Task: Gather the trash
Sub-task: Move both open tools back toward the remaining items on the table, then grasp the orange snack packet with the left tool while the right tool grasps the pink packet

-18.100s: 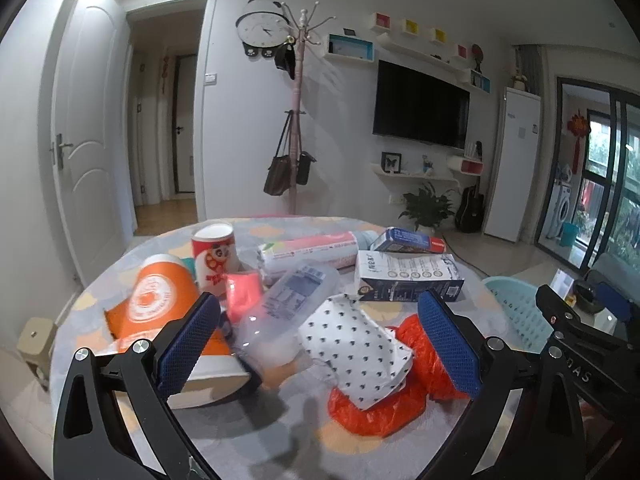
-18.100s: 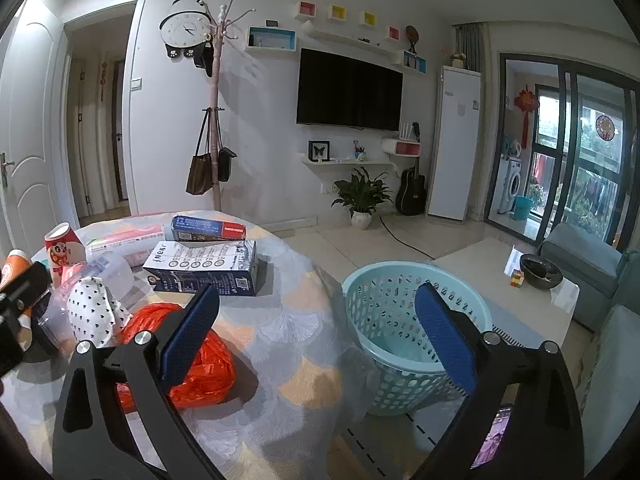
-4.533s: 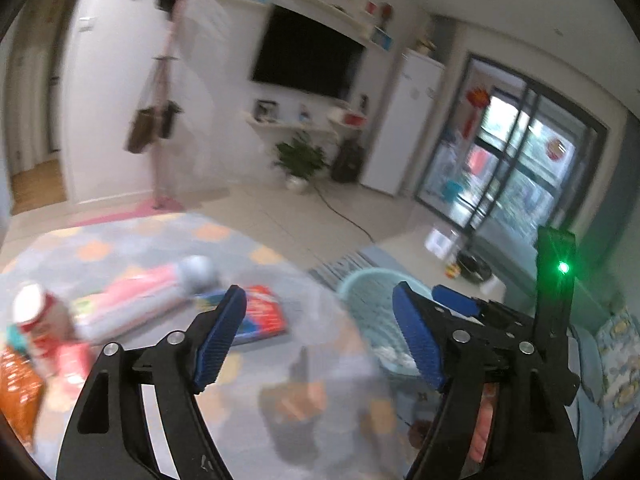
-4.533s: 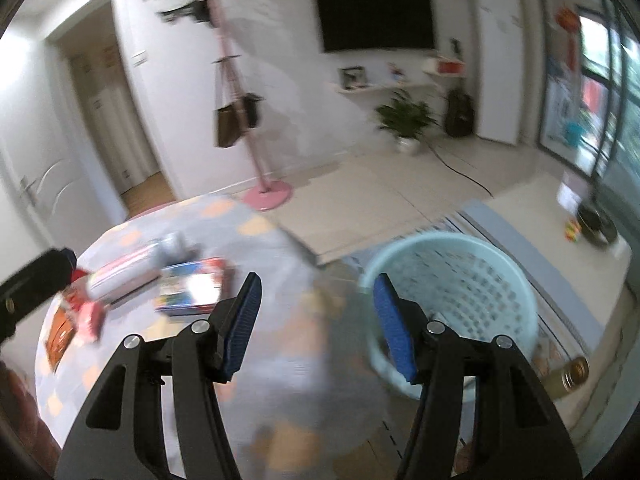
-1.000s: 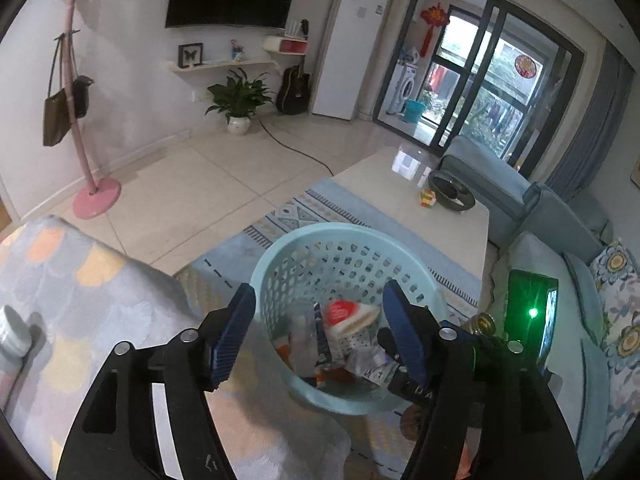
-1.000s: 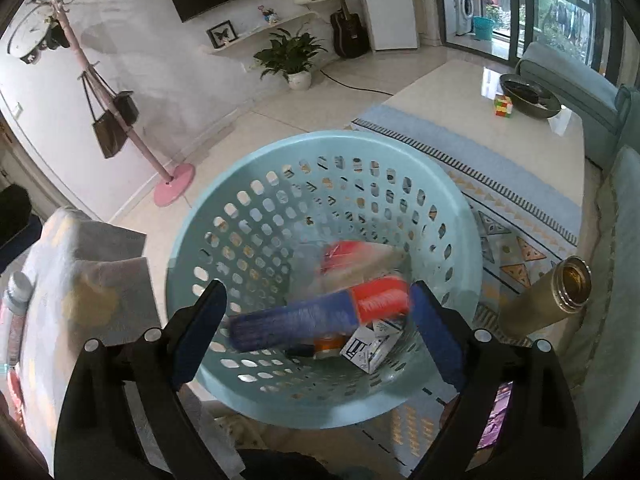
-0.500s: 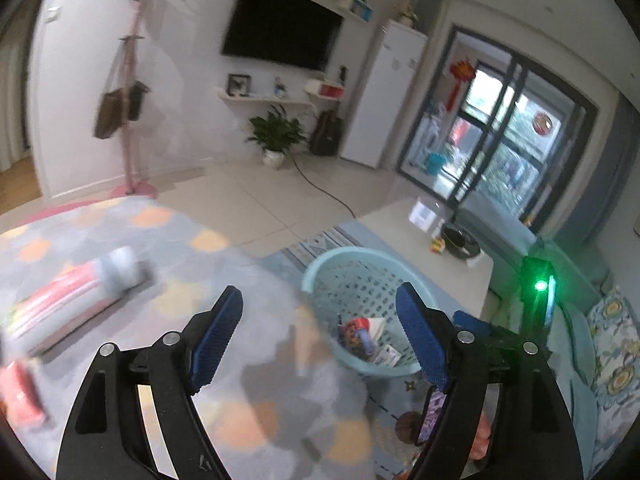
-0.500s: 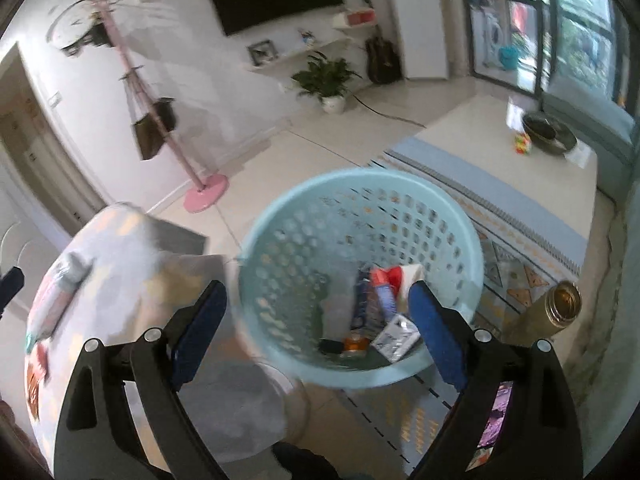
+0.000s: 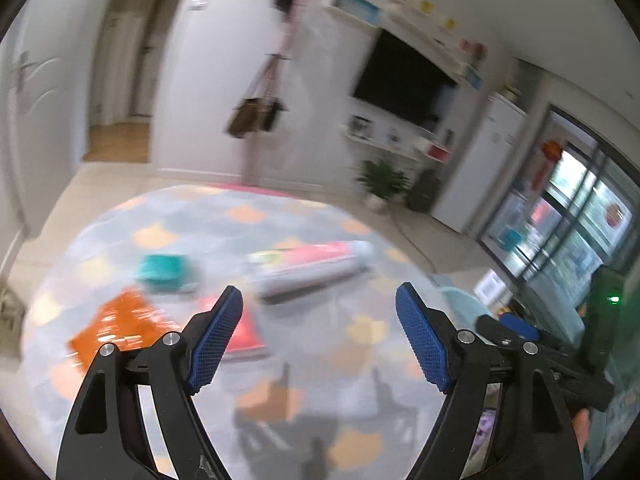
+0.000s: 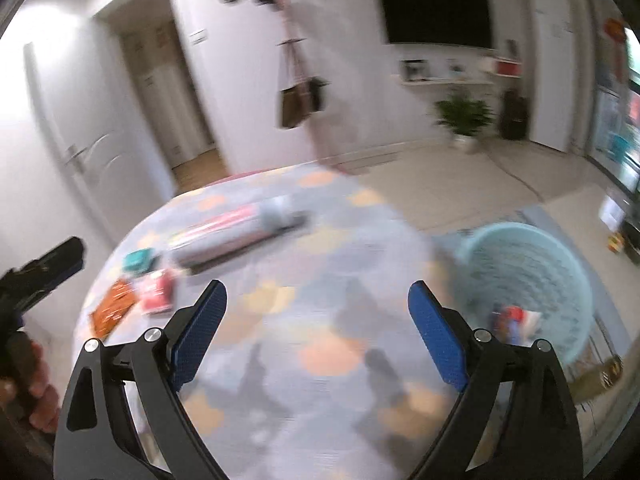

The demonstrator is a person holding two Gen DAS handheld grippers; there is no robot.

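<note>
Both views are blurred by motion. My left gripper [image 9: 319, 310] hangs open and empty over the round table [image 9: 304, 360]. Ahead of it lie a long pink and grey tube [image 9: 308, 261], a pink packet [image 9: 246, 330], an orange wrapper [image 9: 118, 326] and a teal item [image 9: 164, 270]. My right gripper [image 10: 318, 310] is open and empty above the table's near side. Its view shows the tube [image 10: 236, 226], the pink packet [image 10: 158, 292], the orange wrapper [image 10: 114, 308] and the teal item [image 10: 138, 260] at the left. The pale blue basket [image 10: 536, 276] stands on the floor at the right with trash inside.
The left gripper's body and a hand [image 10: 28, 364] show at the left edge of the right wrist view. A pink coat stand [image 9: 266, 92] with bags rises behind the table. A plant [image 10: 462, 116] and a TV wall lie beyond, with a door [image 10: 84, 148] at the left.
Both grippers have swung left from over the basket to the table. The right gripper let a blue and red item fall into the basket. The left jaws stand wider.
</note>
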